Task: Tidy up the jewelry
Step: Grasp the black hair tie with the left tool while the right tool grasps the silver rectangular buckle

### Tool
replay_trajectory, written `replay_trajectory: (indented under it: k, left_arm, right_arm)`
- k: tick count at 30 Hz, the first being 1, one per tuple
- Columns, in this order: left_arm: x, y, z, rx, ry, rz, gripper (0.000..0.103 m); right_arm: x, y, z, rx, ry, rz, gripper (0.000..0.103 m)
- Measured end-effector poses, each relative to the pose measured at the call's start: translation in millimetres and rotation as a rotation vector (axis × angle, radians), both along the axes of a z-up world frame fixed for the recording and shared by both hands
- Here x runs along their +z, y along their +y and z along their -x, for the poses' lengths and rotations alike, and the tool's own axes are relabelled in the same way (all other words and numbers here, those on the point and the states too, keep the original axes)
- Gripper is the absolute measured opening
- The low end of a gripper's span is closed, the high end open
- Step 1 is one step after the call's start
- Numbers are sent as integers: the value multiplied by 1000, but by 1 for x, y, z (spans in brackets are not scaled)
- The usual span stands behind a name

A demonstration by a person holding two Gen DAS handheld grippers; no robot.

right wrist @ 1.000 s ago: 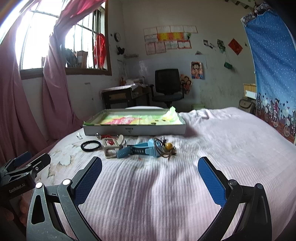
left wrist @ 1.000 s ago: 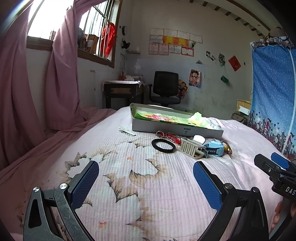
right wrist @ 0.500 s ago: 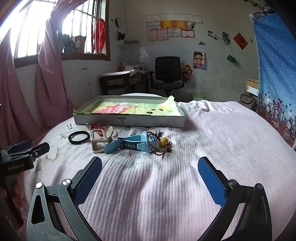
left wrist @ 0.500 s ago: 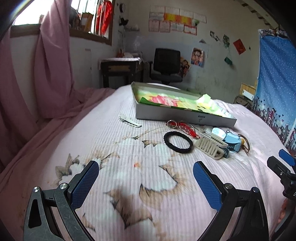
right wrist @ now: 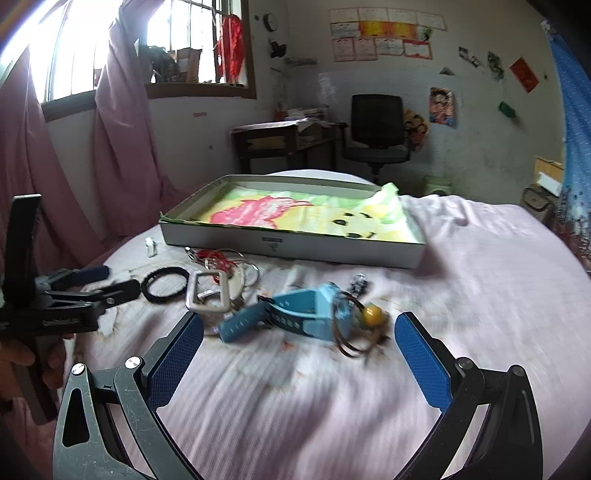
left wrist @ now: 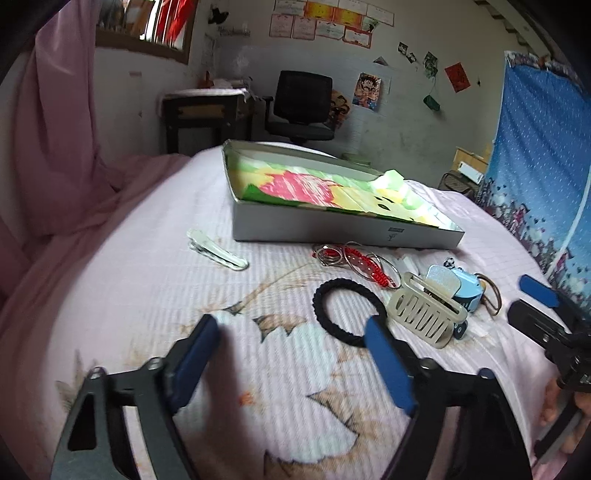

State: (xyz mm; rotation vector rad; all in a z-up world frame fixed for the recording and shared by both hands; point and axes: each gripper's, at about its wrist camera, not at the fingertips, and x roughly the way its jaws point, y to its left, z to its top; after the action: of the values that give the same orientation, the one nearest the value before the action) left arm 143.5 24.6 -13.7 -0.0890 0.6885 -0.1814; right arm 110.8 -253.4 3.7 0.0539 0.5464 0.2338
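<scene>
Black chair (right wrist: pixel 376 129) by dark desk (right wrist: pixel 280 142); pink curtain (left wrist: pixel 55 122) left, blue curtain (left wrist: pixel 539 147) right, posters (right wrist: pixel 384 33) on wall.

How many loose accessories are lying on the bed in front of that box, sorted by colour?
Black: 1, hair tie
Beige: 1, claw clip
Blue: 1, watch
Red: 1, braided cord
White: 1, hair clip
Yellow: 1, bead
Total: 6

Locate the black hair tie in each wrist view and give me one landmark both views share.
Left wrist: black hair tie lies right of centre on the bedspread, just beyond the left gripper.
Right wrist: it lies left of centre, near the beige clip.
Shared landmark: the shallow box behind the jewelry.
</scene>
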Motion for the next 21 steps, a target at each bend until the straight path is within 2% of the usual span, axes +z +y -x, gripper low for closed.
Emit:
replay_trajectory:
  k: [1,3,5,7,9,10,15,21]
  left_arm:
    - [0,0,-2,-4,-2,8,74]
    - [1,-2,-3,-27,-11,25,68]
    - [1,-3,-6,-44,-5,43,60]
    - [0,-3,-9,-58,5,59,50]
    - [-1,-3,-11,-76,18,84,44]
    - [-2,-3,-13,-84,24,94,39]
    - [-8,-3,-17,-106,45,138,26]
    - [-10,1,-20,-109,63,185,13]
  right_arm:
    - [0,3,-4,12,2,-14,99]
    - [-1,9,-11,25,8,-31,83]
    - [-1,12,-17,39,18,-44,74]
    - [-2,21,-25,67,29,-47,69]
    - [-2,28,-31,87,35,-43,58]
    - [-2,33,-34,98,38,-40,56]
    - [-2,43,-48,129,58,-34,32]
    - [-9,45,-53,155,115,-60,23]
